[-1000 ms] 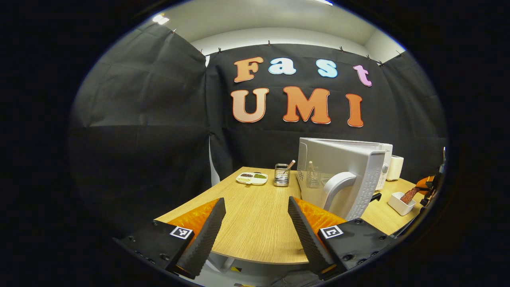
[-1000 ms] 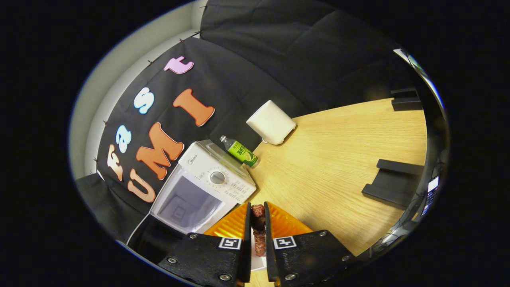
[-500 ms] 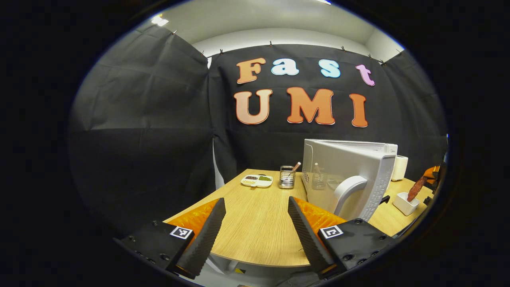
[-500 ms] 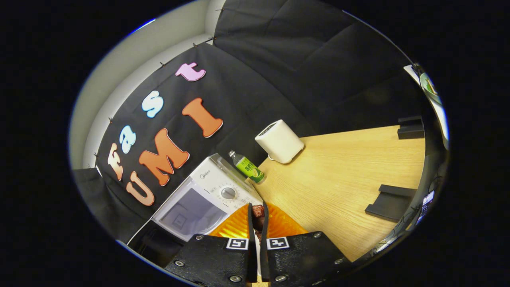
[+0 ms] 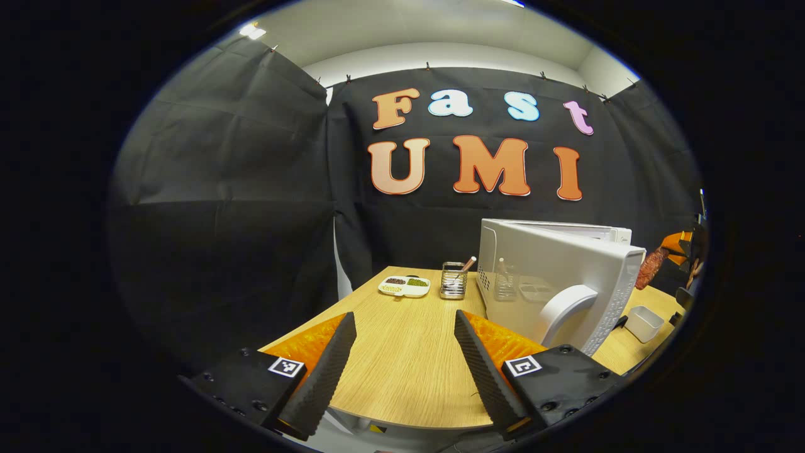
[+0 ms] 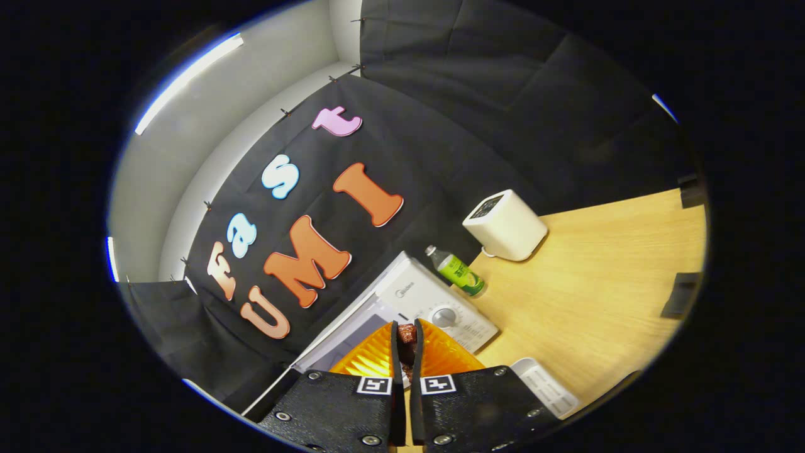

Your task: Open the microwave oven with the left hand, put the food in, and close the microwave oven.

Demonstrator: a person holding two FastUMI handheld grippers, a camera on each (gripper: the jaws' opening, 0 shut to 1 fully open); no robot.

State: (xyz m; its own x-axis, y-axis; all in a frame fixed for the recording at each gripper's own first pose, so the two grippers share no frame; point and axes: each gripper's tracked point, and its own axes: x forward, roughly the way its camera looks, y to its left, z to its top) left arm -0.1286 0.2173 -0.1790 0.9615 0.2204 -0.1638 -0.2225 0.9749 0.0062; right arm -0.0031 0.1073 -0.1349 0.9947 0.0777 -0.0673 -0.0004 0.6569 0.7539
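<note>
Food (image 6: 407, 335), a reddish-brown strip, is pinched between the closed right gripper (image 6: 405, 352) above the open microwave oven (image 6: 434, 308) for insertion; the left gripper (image 5: 402, 352) is held wide apart, empty, beside the door (image 5: 553, 283).

I read staged kitchen booth, not real home: black cloth walls (image 5: 220, 207) clipped up, wooden worktop (image 5: 402, 352), white microwave (image 5: 553, 277), utensil holder (image 5: 453, 280), divided snack dish (image 5: 404, 286), green bottle (image 6: 461, 272).
</note>
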